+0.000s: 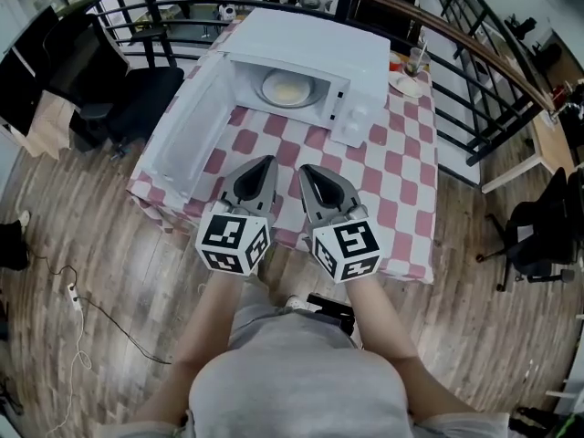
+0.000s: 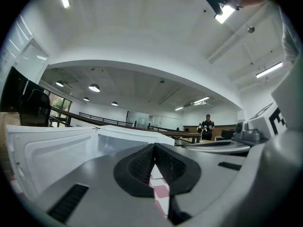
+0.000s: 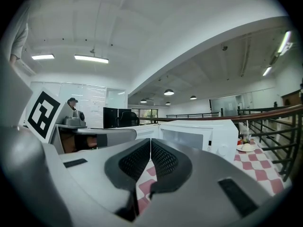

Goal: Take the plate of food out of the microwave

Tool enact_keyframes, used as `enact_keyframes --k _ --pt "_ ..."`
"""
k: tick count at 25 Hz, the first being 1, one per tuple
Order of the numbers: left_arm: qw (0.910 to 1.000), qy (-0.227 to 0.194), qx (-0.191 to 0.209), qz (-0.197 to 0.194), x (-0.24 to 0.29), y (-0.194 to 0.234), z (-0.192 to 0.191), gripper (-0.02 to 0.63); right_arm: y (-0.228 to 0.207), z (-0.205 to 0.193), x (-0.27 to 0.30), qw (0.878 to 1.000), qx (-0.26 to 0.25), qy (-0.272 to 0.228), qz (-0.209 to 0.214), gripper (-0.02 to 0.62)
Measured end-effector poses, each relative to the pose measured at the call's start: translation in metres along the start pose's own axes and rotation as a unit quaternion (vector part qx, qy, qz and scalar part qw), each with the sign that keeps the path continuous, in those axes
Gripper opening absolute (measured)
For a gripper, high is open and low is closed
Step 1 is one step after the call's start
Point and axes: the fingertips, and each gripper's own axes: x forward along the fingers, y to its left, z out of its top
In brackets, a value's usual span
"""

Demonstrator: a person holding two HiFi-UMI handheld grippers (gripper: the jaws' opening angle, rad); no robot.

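Overhead, the round pale plate of food (image 1: 288,88) sits inside the open white microwave (image 1: 315,39) on the checked surface (image 1: 401,167), straight ahead of the left gripper (image 1: 270,161) and right gripper (image 1: 305,168), equally near both. Left gripper view: ribbed black jaws pressed together, empty. Right gripper view: likewise closed on nothing.

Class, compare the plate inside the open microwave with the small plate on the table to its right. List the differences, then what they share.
The microwave plate sits inside the open microwave; the table plate stands on the checked cloth. The microwave plate looks larger than the table plate. The microwave plate's food lies flat and pale; the table plate bears a rounded mound. Both are round, light-coloured and carry food.
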Motion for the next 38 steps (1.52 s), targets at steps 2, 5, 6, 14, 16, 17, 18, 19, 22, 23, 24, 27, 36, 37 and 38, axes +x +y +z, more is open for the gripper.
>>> enact_keyframes --k 2,5,6,14,16,17,18,19,22,23,24,27,36,37,38 --pt "1.0000 0.002 0.004 -0.009 0.008 0.009 0.002 0.003 -0.003 0.001 0.012 1.000 0.004 -0.001 -0.009 0.026" --pt "0.9997 0.006 0.007 -0.022 0.020 0.025 0.005 0.003 -0.006 0.001 0.030 1.000 0.014 0.000 -0.023 0.026" --pt "0.9996 0.007 0.007 -0.026 0.024 0.030 0.005 0.003 -0.006 0.001 0.036 1.000 0.017 0.000 -0.023 0.026" --pt "0.9980 0.017 0.006 -0.060 0.054 0.063 0.005 0.003 -0.009 0.007 0.079 0.997 0.067 -0.021 -0.013 0.027" --pt "0.9977 0.018 0.003 -0.065 0.060 0.071 0.003 0.003 -0.013 0.005 0.087 0.996 0.080 -0.019 -0.019 0.028" --pt "0.9975 0.018 0.001 -0.068 0.063 0.074 0.003 0.003 -0.015 0.005 0.091 0.996 0.086 -0.019 -0.020 0.028" --pt "0.9973 0.018 0.000 -0.072 0.066 0.077 0.003 0.003 -0.016 0.005 0.094 0.995 0.095 -0.020 -0.021 0.028" --pt "0.9970 0.019 0.000 -0.076 0.068 0.080 0.003 0.003 -0.018 0.005 0.097 0.994 0.105 -0.023 -0.023 0.028" --pt "0.9959 0.022 -0.001 -0.088 0.077 0.089 0.001 0.003 -0.025 0.003 0.106 0.991 0.124 -0.031 -0.044 0.028" --pt "0.9955 0.024 -0.001 -0.091 0.079 0.092 0.001 0.003 -0.028 0.002 0.109 0.989 0.131 -0.031 -0.054 0.028" --pt "0.9951 0.026 -0.001 -0.095 0.081 0.095 0.000 0.003 -0.031 0.000 0.112 0.988 0.138 -0.032 -0.066 0.028" --pt "0.9934 0.032 -0.003 -0.110 0.087 0.101 -0.003 0.003 -0.038 -0.002 0.118 0.983 0.150 -0.041 -0.095 0.028" --pt "0.9872 0.053 -0.013 -0.150 0.092 0.116 -0.014 0.003 -0.035 -0.007 0.142 0.978 0.173 -0.045 -0.109 0.159" --pt "0.9868 0.054 -0.015 -0.152 0.093 0.117 -0.015 0.003 -0.034 -0.006 0.144 0.977 0.176 -0.048 -0.109 0.205" --pt "0.9866 0.055 -0.017 -0.153 0.094 0.119 -0.016 0.003 -0.035 -0.007 0.146 0.976 0.181 -0.049 -0.109 0.247"
